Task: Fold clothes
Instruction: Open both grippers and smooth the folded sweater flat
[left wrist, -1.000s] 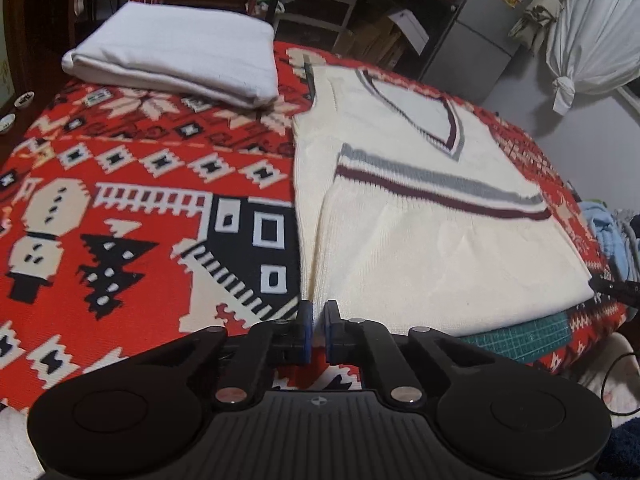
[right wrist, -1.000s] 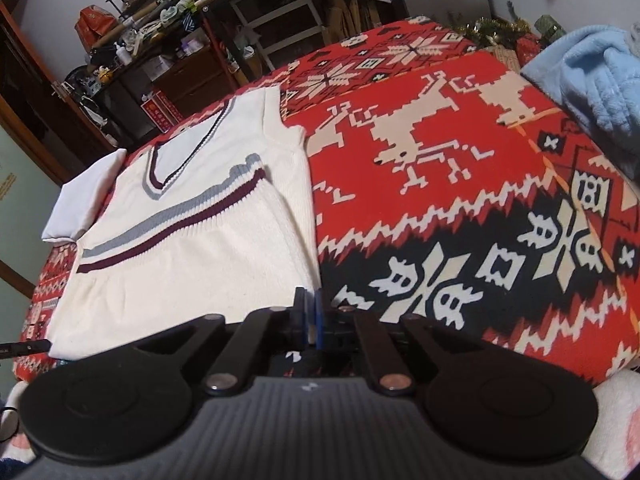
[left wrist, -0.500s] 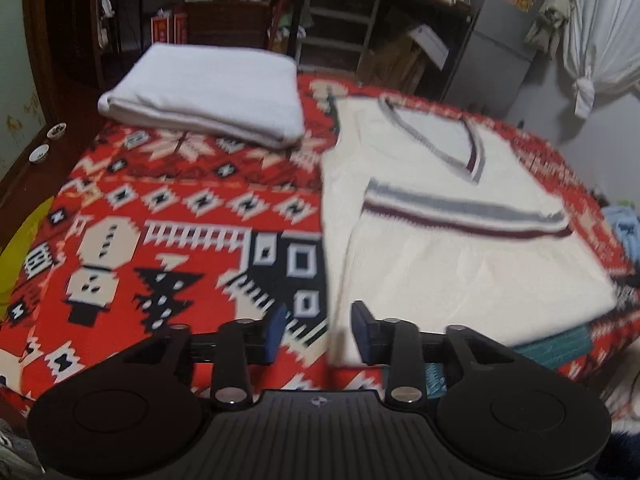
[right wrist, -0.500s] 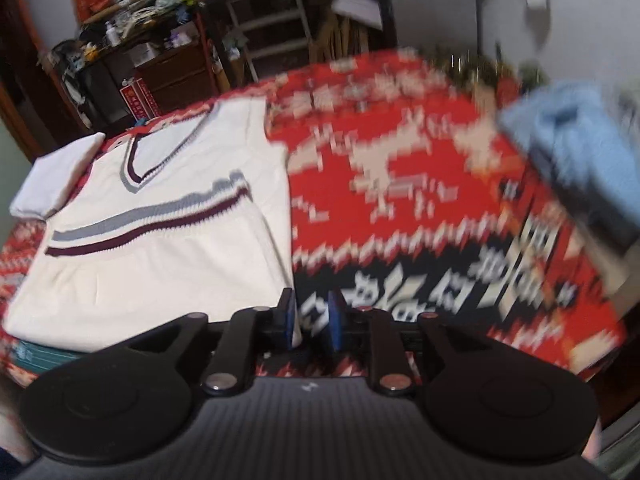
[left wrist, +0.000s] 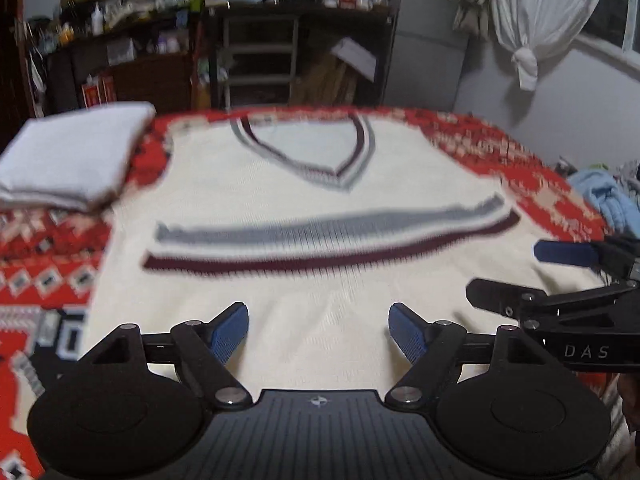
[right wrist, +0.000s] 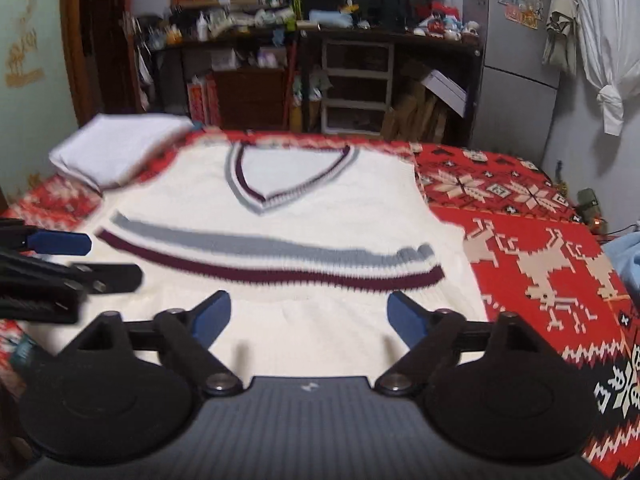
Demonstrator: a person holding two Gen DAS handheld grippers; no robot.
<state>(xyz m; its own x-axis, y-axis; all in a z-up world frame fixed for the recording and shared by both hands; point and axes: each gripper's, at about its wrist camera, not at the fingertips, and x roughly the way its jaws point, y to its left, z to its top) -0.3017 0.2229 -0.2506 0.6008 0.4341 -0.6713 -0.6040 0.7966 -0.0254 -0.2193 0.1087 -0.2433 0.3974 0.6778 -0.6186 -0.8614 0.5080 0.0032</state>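
- Left gripper [left wrist: 318,334], black linkage with 2 blue pads: jaws spread wide and opening, nothing pinched; only the cream knit shows in the gap, below and beyond the pads.
- Right gripper [right wrist: 308,318], same build: jaws spread wide and opening, nothing pinched; it hangs over the vest's near hem.
- The 2 grippers sit side by side; each appears at the edge of the other's view, pads apart.
- Cream knitted V-neck vest [left wrist: 320,220] with 1 grey and 1 maroon chest stripe and matching neck trim: lies flat, front up, hem nearest the cameras, neckline at the far side.
- Red, white and black patterned blanket [right wrist: 540,248] with reindeer and snowflake motifs: spread under the vest, bare to its right.
- Folded white cloth [right wrist: 120,148]: rests on the blanket by the vest's far left shoulder; touching or apart, cannot tell through blur.
- Light blue fleece heap [left wrist: 608,200]: at the blanket's right edge.
- Far back: dark cluttered shelving [right wrist: 352,80], knotted white curtain [left wrist: 532,20].
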